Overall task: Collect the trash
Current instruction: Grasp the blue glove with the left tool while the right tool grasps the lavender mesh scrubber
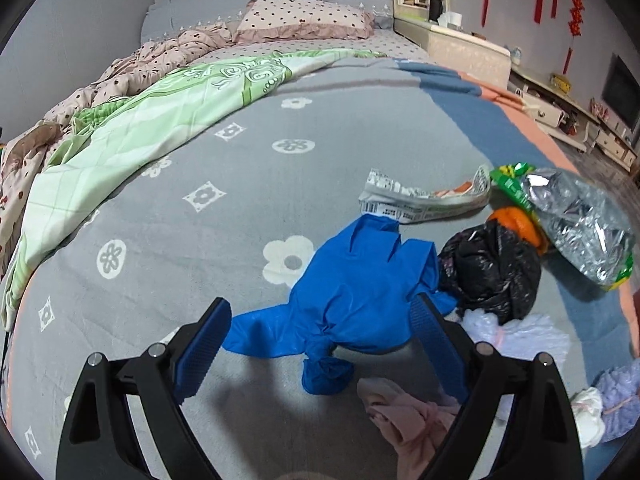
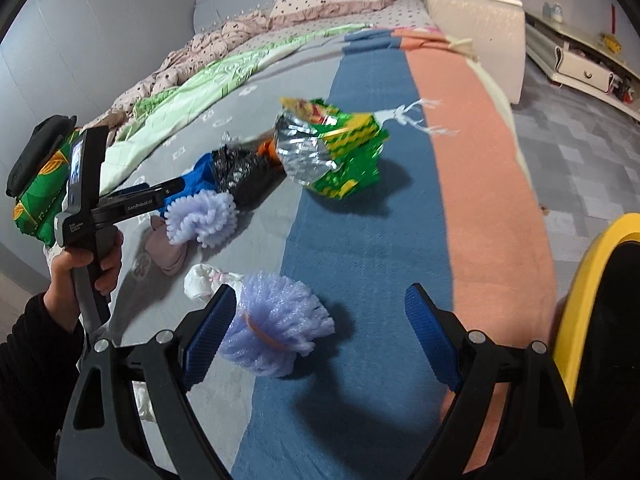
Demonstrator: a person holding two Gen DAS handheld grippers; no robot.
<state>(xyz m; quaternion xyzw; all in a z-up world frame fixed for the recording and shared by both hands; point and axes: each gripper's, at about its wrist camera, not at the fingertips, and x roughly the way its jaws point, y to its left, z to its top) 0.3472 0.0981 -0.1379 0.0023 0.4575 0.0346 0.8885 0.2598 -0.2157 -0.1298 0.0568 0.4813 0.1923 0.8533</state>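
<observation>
1. jaws of the left gripper (image 1: 322, 338) spread wide in the left wrist view, clamped on nothing, straddling the crumpled blue glove (image 1: 352, 296) lying flat on the grey flowered blanket (image 1: 180, 220)
2. just beyond the glove: a crushed printed carton (image 1: 424, 196); to its right, touching it, a black plastic bag (image 1: 492, 272), with an orange scrap (image 1: 516, 220) and a silver-lined green snack bag (image 1: 576, 220) behind
3. near the right finger: a white foam net (image 1: 520, 332), a pink cloth wad (image 1: 404, 412), more lilac foam (image 1: 618, 400) at the edge
4. likely step: closing in on the glove for a pick; not yet touching, as far as can be judged
5. jaws of the right gripper (image 2: 320, 334) also wide apart in the right wrist view, empty, above the blue stripe of the blanket (image 2: 360, 240)
6. lilac foam net (image 2: 276, 332) just beside the left finger, off-centre in the gap
7. farther off: second lilac net (image 2: 204, 218), the snack bag (image 2: 340, 148), the left hand (image 2: 80, 276) on its gripper handle
8. yellow bin rim (image 2: 580, 300) at the right edge, presumably the place for the trash
9. next move calls for lowering the left jaws around the glove's bulk and squeezing; for the right, shifting left to centre on the foam net before closing
</observation>
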